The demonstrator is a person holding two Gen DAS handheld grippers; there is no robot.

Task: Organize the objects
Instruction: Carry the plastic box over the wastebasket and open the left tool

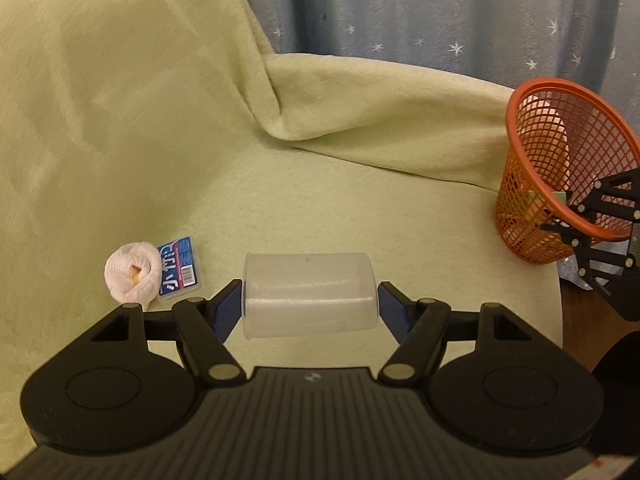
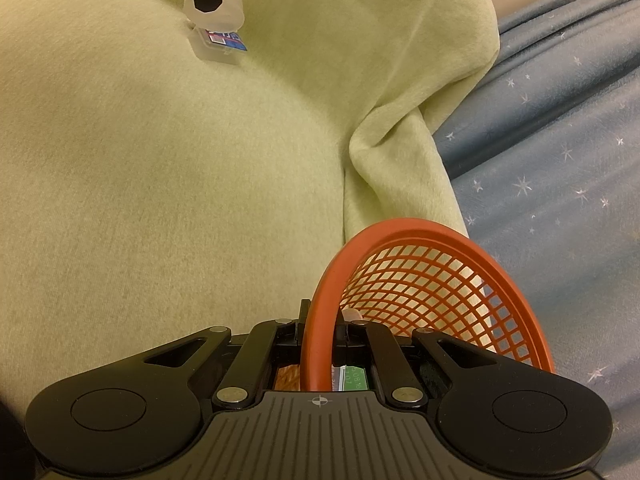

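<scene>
We carry cup (image 1: 310, 295) clamped in left fingers (image 1: 228, 312); right fingers (image 2: 340, 340) pinch basket (image 2: 432, 280) rim. Next, we judge: cup into basket.

Between the translucent cup (image 1: 310, 296) in our left gripper (image 1: 310, 306) and the orange mesh basket (image 1: 560, 168) we see a wide stretch of bare green cloth (image 1: 320, 208), free to pass over. A raised fold (image 1: 320, 120) of that cloth stands behind it. To the left, 2 things lie touching each other: a white bundle (image 1: 132, 276) and a blue card case (image 1: 180, 274). Our right gripper (image 2: 320, 332) clamps the basket's near rim, blocking that side; the mouth stays open above.
</scene>
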